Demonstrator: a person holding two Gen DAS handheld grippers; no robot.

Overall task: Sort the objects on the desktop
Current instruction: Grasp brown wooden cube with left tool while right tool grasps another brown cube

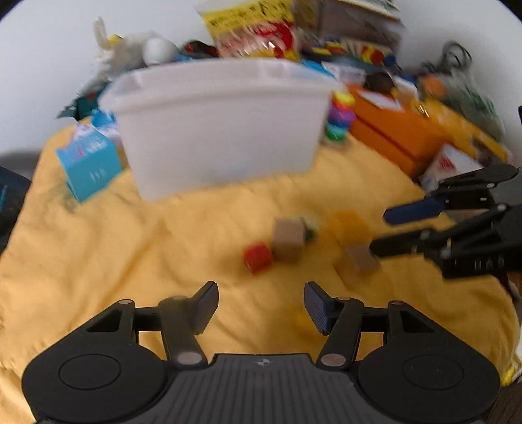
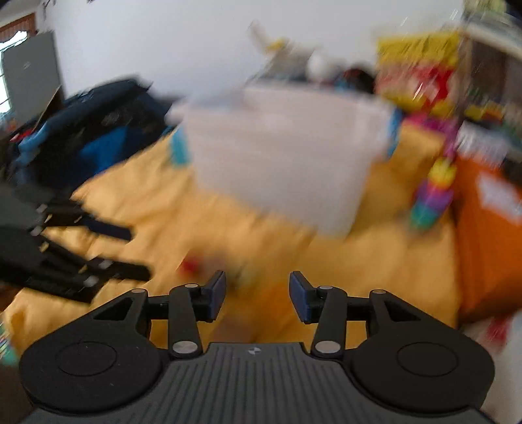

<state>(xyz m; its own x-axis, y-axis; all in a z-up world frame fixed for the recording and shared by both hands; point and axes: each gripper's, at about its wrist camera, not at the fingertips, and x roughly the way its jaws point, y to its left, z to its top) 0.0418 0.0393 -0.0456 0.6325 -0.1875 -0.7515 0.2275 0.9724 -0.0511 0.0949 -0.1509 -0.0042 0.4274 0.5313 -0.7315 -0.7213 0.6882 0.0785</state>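
Note:
Both views are blurred by motion. On the yellow cloth lie a red cube, a tan wooden cube, a second tan block and a yellow block. A white plastic bin stands behind them. My left gripper is open and empty, just short of the red cube. My right gripper comes in from the right, open, its fingertips at the second tan block. In the right wrist view my right gripper is open over the cloth, with the red cube ahead left.
A blue carton sits left of the bin. A colourful stacking toy and orange boxes stand to the right. Toys and a yellow packet crowd the back. A dark bag lies at the far left.

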